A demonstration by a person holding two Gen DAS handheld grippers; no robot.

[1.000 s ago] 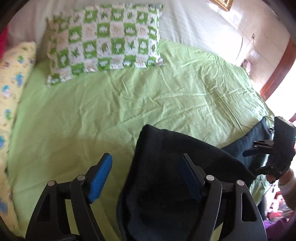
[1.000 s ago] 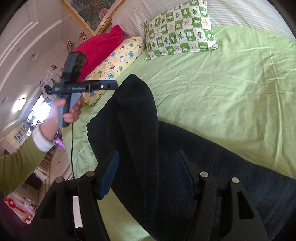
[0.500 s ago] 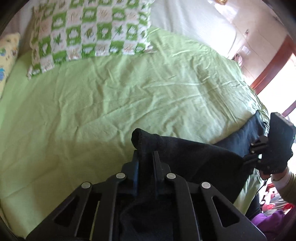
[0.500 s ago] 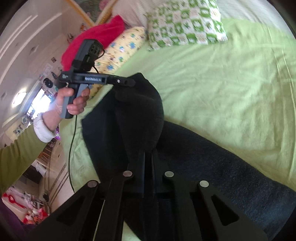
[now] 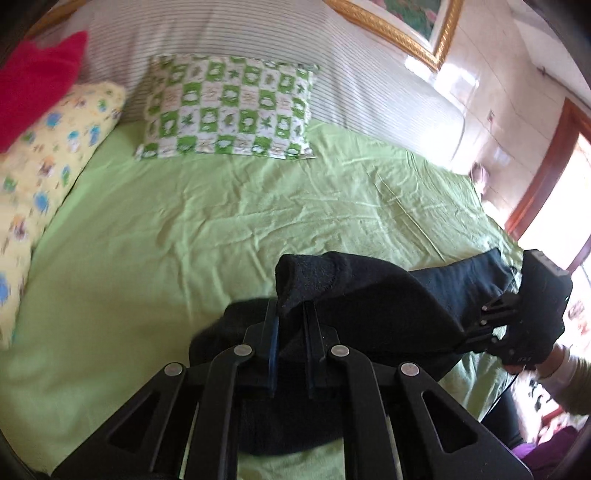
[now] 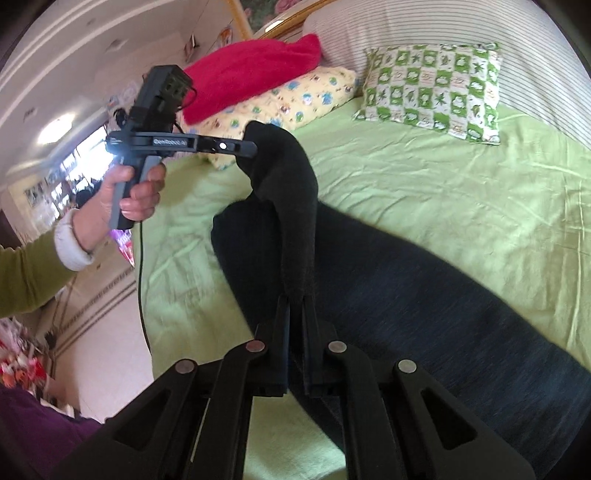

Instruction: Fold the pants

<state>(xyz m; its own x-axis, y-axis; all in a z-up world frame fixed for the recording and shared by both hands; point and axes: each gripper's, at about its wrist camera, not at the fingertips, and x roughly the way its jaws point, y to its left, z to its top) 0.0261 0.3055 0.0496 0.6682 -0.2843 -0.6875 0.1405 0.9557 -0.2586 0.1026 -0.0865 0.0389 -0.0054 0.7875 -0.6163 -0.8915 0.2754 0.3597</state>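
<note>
Before me: a bed under a wrinkled lime-green sheet (image 5: 229,221). At its head edge, a green-and-white checked pillow (image 5: 229,110); beside it a yellow printed pillow (image 6: 288,99), a crimson cushion (image 6: 251,74). Gold-framed picture (image 5: 399,29) above.

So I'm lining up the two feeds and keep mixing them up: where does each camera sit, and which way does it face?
Left wrist: on the left gripper, facing the headboard and checkered pillow; jaws shut on the black pants; right gripper at the right edge.
Right wrist: on the right gripper, facing across the bed toward the red pillow; left hand holds the left gripper.
Shared: pants, checkered pillow, green sheet.
</note>
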